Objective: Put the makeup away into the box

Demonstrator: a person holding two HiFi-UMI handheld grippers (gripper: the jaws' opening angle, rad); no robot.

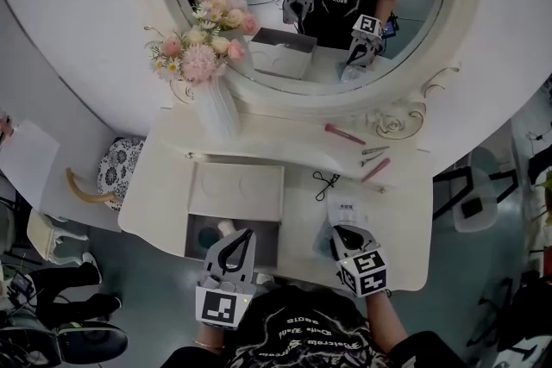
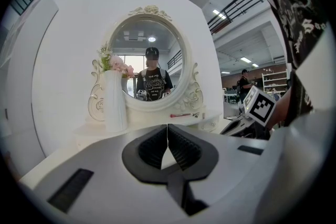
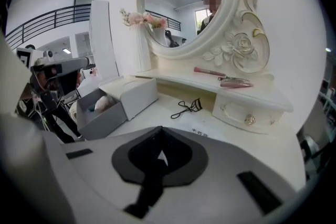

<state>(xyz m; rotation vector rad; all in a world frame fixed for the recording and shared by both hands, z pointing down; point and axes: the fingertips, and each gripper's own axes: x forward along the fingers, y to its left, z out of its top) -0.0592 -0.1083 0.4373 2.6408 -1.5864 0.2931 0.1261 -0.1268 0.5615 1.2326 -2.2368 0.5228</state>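
The open grey box (image 1: pixel 269 247) sits at the dressing table's front left, its white lid (image 1: pixel 237 190) lying flat behind it. Inside are a teal item (image 1: pixel 207 235) and a pale puff (image 3: pixel 106 103). My left gripper (image 1: pixel 245 235) hovers over the box, shut and empty (image 2: pixel 167 136). My right gripper (image 1: pixel 343 231) is at the front right, shut on the near edge of a thin white printed sachet (image 1: pixel 345 209), whose print (image 3: pixel 200 134) shows just past the jaws (image 3: pixel 160 153). A black eyelash curler (image 1: pixel 326 179) lies beyond it. A pink lip tube (image 1: pixel 345 134), tweezers (image 1: pixel 373 152) and another pink stick (image 1: pixel 375 170) rest on the shelf.
A white vase (image 1: pixel 217 108) of pink flowers stands at the back left before the round mirror (image 1: pixel 310 4). A small drawer with a knob (image 3: pixel 247 119) sits under the shelf. A patterned stool (image 1: pixel 116 168) is left of the table.
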